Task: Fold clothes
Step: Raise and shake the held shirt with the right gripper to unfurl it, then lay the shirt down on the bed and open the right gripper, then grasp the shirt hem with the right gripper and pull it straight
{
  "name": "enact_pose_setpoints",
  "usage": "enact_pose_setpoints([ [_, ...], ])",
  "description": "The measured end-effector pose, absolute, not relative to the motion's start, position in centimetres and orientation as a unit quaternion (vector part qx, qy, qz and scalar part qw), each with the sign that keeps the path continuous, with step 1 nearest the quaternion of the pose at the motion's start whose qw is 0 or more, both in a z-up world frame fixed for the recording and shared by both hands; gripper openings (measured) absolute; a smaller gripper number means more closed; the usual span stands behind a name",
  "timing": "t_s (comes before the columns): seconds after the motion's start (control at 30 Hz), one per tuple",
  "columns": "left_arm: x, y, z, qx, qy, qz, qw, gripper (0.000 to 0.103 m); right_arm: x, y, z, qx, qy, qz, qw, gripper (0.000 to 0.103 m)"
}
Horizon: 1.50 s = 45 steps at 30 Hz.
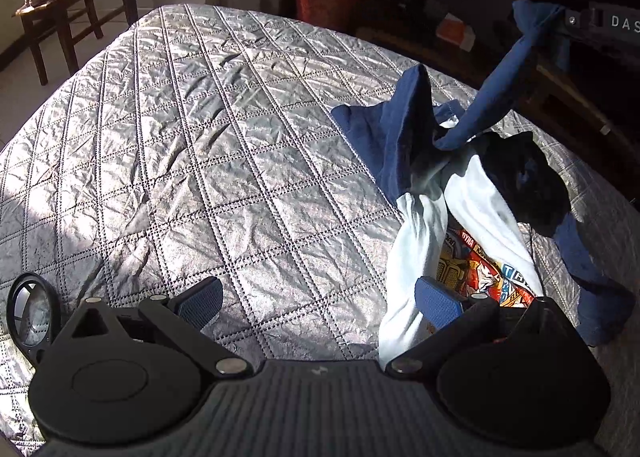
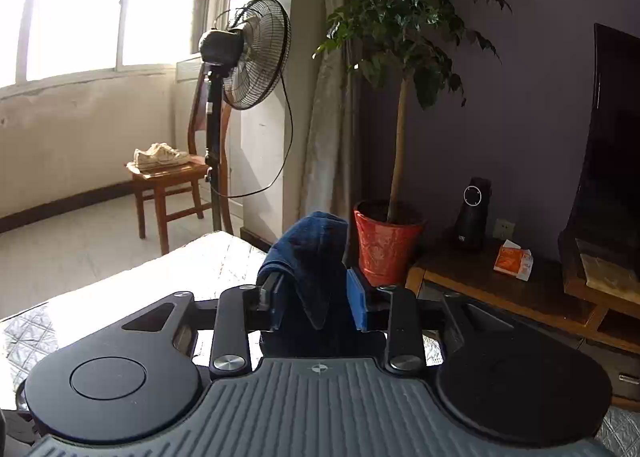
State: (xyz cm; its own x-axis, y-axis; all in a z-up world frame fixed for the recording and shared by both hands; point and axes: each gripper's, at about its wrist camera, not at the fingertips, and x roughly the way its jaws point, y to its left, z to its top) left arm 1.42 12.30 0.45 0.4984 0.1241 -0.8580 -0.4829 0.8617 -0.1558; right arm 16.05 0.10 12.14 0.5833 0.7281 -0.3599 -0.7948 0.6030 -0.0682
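On the quilted silver bedspread (image 1: 192,161), toward its right side in the left wrist view, lies a heap of clothes: a navy blue garment (image 1: 396,137), a white T-shirt (image 1: 424,229) with a bright printed picture, and a dark, nearly black piece (image 1: 524,181) on top. From the heap a strip of the navy fabric runs up and to the right, pulled taut to the right tool (image 1: 576,23), whose body shows at the upper right edge of that view with cloth bunched around its tip.

The left tool (image 1: 316,301) hangs above the bedspread with its jaws spread wide and nothing between them; its right blue pad (image 1: 438,303) sits just over the edge of the white T-shirt, though whether it touches cannot be told.

Seen from the right wrist view, the right tool (image 2: 316,297) points across the room, raised clear of the bed. Its jaws stand apart, and the navy fabric is draped over the left finger (image 2: 272,293), hanging down into the gap; the right blue pad (image 2: 360,303) is clear of the cloth, so nothing is pinched.

Beyond it stand a pedestal fan (image 2: 256,53), a wooden chair (image 2: 172,185) with pale sneakers (image 2: 160,155) on the seat, and a potted tree (image 2: 386,245) in a red pot. A dark speaker (image 2: 472,213) and a tissue pack (image 2: 514,259) rest on a low wooden cabinet (image 2: 520,297).
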Motion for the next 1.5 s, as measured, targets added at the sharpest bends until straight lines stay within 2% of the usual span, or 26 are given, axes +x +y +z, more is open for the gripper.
enact_pose_setpoints([
  [0.03, 1.5, 12.2, 0.4, -0.19, 0.468, 0.18, 0.844, 0.102, 16.1, -0.2, 12.0, -0.104, 0.151, 0.421, 0.888, 0.097],
  [0.07, 1.5, 12.1, 0.4, -0.191, 0.468, 0.178, 0.844, 0.102, 16.5, -0.9, 11.3, -0.093, 0.175, 0.411, 0.89, 0.093],
  [0.17, 1.3, 12.2, 0.6, -0.194, 0.467, 0.174, 0.845, 0.102, 17.1, -3.7, 6.5, -0.103, 0.273, 0.339, 0.894, 0.093],
  [0.23, 1.2, 12.4, 0.7, -0.194, 0.464, 0.175, 0.847, 0.102, 17.3, -5.1, 3.2, -0.097, 0.339, 0.307, 0.884, 0.085],
  [0.27, 1.1, 12.5, 0.8, -0.195, 0.463, 0.175, 0.847, 0.102, 17.2, -5.5, 2.0, -0.089, 0.36, 0.305, 0.877, 0.075],
  [0.3, 1.1, 12.6, 0.8, -0.196, 0.462, 0.176, 0.847, 0.102, 17.0, -5.6, 1.1, -0.08, 0.372, 0.31, 0.871, 0.07],
  [0.43, 1.3, 12.4, 0.5, -0.188, 0.467, 0.177, 0.846, 0.102, 16.8, -4.2, -1.3, -0.097, 0.405, 0.318, 0.852, 0.07],
  [0.47, 1.3, 12.3, 0.5, -0.186, 0.468, 0.177, 0.846, 0.102, 16.8, -4.4, -1.7, -0.099, 0.411, 0.314, 0.85, 0.06],
  [0.5, 1.4, 12.1, 0.4, -0.185, 0.469, 0.176, 0.846, 0.102, 16.9, -5.1, -2.0, -0.099, 0.416, 0.308, 0.85, 0.012],
  [0.57, 1.6, 11.9, 0.5, -0.181, 0.47, 0.173, 0.846, 0.102, 17.1, -6.5, -2.5, -0.099, 0.425, 0.294, 0.85, 0.004],
  [0.77, 2.1, 11.1, 0.6, -0.171, 0.47, 0.151, 0.853, 0.102, 15.8, -17.3, -2.4, -0.118, 0.416, 0.142, 0.89, 0.004],
  [0.8, 2.1, 11.0, 0.6, -0.169, 0.47, 0.148, 0.853, 0.102, 15.1, -19.1, -2.6, -0.131, 0.412, 0.114, 0.894, 0.006],
  [0.83, 2.2, 10.7, 0.6, -0.166, 0.471, 0.142, 0.855, 0.102, 14.5, -20.5, -2.9, -0.137, 0.416, 0.083, 0.895, 0.013],
  [0.87, 2.3, 10.4, 0.6, -0.162, 0.472, 0.136, 0.856, 0.102, 14.0, -21.7, -3.2, -0.137, 0.425, 0.05, 0.893, 0.042],
  [0.9, 2.4, 10.0, 0.6, -0.157, 0.472, 0.131, 0.858, 0.102, 13.4, -22.9, -3.3, -0.118, 0.434, 0.023, 0.893, 0.064],
  [1.0, 2.1, 8.9, 0.7, -0.148, 0.467, 0.118, 0.863, 0.102, 9.7, -25.1, -2.4, -0.029, 0.432, 0.027, 0.901, 0.084],
  [1.27, -0.7, 6.0, 0.6, -0.136, 0.467, 0.08, 0.87, 0.102, -2.6, -22.7, -1.7, -0.034, 0.431, 0.152, 0.889, 0.086],
  [1.4, -3.5, 4.5, 1.0, -0.095, 0.484, 0.081, 0.866, 0.102, -7.5, -20.1, 0.7, -0.095, 0.358, 0.224, 0.902, 0.084],
  [1.43, -4.5, 4.7, 1.3, -0.097, 0.48, 0.084, 0.868, 0.102, -8.2, -19.4, 1.0, -0.104, 0.348, 0.255, 0.896, 0.082],
  [1.5, -6.4, 5.0, 1.8, -0.102, 0.473, 0.094, 0.87, 0.102, -9.5, -17.0, 0.9, -0.159, 0.332, 0.311, 0.876, 0.061],
])
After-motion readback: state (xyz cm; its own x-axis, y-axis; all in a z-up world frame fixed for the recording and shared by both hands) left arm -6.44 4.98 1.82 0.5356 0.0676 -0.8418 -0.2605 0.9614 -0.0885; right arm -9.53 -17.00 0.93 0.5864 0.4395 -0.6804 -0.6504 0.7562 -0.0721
